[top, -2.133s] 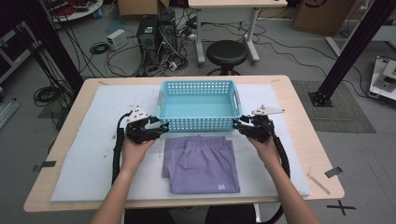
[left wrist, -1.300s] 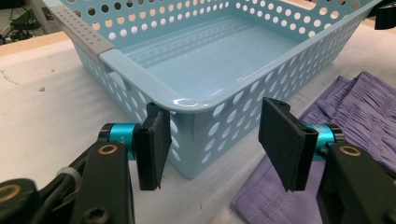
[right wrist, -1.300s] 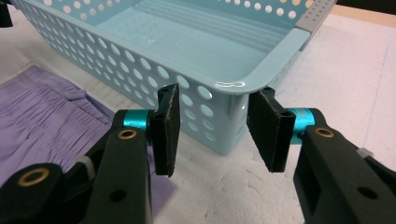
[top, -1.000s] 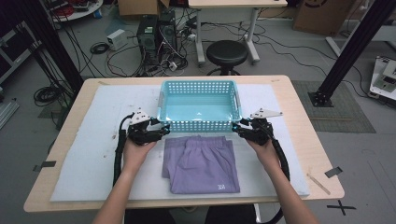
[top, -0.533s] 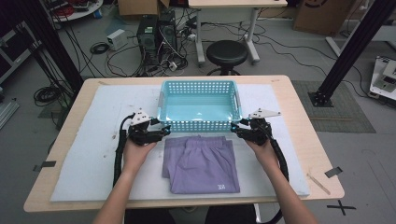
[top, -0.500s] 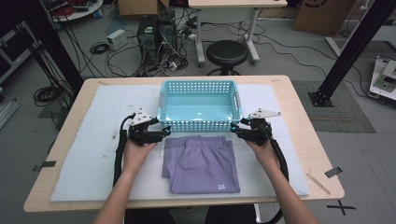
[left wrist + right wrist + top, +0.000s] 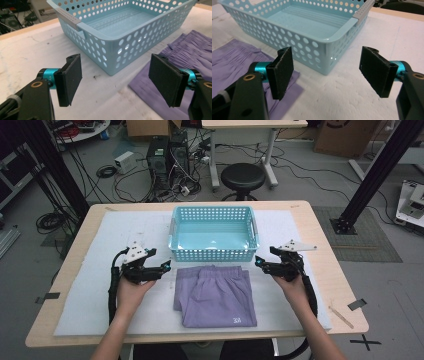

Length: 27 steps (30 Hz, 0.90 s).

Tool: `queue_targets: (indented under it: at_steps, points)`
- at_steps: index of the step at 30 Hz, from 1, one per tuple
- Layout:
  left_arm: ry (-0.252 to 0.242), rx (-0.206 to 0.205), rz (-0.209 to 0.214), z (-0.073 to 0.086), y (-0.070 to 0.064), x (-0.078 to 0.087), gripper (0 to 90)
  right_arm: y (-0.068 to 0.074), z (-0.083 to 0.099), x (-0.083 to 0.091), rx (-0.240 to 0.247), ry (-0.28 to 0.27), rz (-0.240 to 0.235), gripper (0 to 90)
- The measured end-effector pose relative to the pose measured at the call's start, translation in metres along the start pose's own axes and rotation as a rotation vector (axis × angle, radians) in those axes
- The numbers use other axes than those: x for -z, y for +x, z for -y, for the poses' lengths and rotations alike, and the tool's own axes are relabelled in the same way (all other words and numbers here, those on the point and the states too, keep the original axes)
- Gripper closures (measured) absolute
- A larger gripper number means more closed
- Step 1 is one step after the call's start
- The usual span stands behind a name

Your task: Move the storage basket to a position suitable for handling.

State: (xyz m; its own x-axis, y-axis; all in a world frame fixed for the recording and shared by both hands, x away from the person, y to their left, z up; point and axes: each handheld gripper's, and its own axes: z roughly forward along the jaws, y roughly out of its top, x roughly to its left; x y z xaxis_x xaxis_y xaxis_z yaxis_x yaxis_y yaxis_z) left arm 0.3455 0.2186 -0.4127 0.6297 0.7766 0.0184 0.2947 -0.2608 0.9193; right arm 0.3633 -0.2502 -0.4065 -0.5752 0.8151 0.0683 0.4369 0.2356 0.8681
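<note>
A folded purple garment point(image 7: 215, 294) lies flat on the white mat, just in front of an empty light-blue perforated basket point(image 7: 214, 253). My left gripper point(image 7: 164, 268) hovers left of the garment's top corner, open, its jaws wide apart with nothing between them point(image 7: 117, 81). The garment's pleated waistband point(image 7: 190, 53) shows behind the right jaw there, and the basket's near corner point(image 7: 110, 53) sits ahead. My right gripper point(image 7: 259, 262) is to the right of the garment, open and empty point(image 7: 325, 76), facing the basket's other corner point(image 7: 329, 56) with the purple cloth point(image 7: 234, 60) at its left.
The white mat point(image 7: 90, 270) covers most of the wooden table point(image 7: 330, 270). A small stick point(image 7: 341, 313) and black tape marks point(image 7: 358, 304) lie near the table's right edge. A stool point(image 7: 243, 176) and computer cases stand on the floor beyond the table.
Both grippers have drifted slightly inward and down toward the garment's upper corners. The garment and the basket have not moved.
</note>
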Motion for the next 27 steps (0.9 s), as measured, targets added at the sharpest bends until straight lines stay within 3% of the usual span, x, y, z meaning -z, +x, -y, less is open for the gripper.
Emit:
queue_targets:
  at_steps: [7, 11, 19, 27]
  points:
    - [-0.039, -0.055, -0.014, 0.007, -0.013, 0.029, 26.8, 0.009, 0.01, 0.023, 0.033, -0.045, 0.037, 24.9]
    - [-0.064, -0.046, 0.006, 0.01, -0.017, 0.039, 26.7, 0.014, 0.016, 0.031, 0.04, -0.051, 0.036, 22.9]
    - [-0.082, -0.049, 0.029, 0.013, -0.026, 0.046, 26.8, 0.019, 0.032, 0.05, 0.031, -0.072, 0.05, 22.4]
    - [-0.082, -0.025, 0.02, 0.019, -0.022, 0.044, 26.7, 0.017, 0.037, 0.057, 0.026, -0.079, 0.076, 22.4]
